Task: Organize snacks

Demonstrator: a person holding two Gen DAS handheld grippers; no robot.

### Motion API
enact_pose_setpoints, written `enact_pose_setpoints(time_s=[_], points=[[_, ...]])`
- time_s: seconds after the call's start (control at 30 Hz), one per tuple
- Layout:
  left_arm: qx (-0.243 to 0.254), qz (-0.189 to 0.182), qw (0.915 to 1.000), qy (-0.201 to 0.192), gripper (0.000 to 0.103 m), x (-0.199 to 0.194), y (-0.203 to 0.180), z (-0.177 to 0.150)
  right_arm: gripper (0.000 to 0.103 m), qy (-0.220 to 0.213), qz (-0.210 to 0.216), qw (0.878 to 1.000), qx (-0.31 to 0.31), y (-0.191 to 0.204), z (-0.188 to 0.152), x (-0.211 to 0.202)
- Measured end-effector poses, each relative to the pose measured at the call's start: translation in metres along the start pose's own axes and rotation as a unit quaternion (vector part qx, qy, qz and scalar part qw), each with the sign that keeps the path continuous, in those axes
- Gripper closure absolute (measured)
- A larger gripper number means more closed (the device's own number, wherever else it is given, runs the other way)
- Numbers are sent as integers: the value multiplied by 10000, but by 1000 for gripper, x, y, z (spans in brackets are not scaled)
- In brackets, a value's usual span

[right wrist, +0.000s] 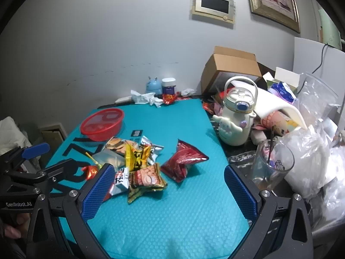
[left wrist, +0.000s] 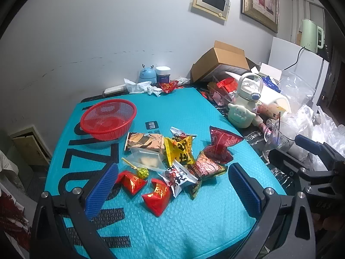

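Note:
A pile of snack packets lies mid-mat: a yellow packet (left wrist: 180,150), a dark red bag (left wrist: 221,144), a clear bag (left wrist: 146,158), two red wrapped sweets (left wrist: 131,181) (left wrist: 157,196) and a lollipop (left wrist: 142,172). An empty red mesh basket (left wrist: 107,118) stands at the back left. My left gripper (left wrist: 172,191) is open, just in front of the pile, holding nothing. My right gripper (right wrist: 170,194) is open and empty, near the red bag (right wrist: 183,161) and the yellow packet (right wrist: 138,156). The basket (right wrist: 102,124) also shows in the right wrist view.
A blue mat (left wrist: 172,226) covers the table. On the right stand a cream kettle-shaped bottle (right wrist: 237,116), a glass cup (right wrist: 271,164), plastic bags (right wrist: 312,146) and a cardboard box (right wrist: 232,69). Tissues (left wrist: 140,86) and small jars (left wrist: 162,74) line the back wall.

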State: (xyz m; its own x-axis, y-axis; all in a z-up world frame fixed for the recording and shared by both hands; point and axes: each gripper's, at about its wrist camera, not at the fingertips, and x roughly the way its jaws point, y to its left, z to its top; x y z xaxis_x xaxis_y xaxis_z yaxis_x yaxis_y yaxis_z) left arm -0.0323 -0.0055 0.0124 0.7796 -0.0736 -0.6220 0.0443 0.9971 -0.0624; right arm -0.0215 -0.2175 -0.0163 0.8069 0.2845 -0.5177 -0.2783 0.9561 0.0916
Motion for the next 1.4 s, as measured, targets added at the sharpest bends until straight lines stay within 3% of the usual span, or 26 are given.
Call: enact_pose_setpoints(time_s=[0.7, 1.4], points=[[-227, 3, 9995, 209, 0, -4, 1, -38, 0, 195, 274, 9994, -70, 3, -36, -4], [-686, 63, 9924, 1021, 0, 71, 45, -57, 5, 981, 848, 9914, -201, 18, -48, 81]])
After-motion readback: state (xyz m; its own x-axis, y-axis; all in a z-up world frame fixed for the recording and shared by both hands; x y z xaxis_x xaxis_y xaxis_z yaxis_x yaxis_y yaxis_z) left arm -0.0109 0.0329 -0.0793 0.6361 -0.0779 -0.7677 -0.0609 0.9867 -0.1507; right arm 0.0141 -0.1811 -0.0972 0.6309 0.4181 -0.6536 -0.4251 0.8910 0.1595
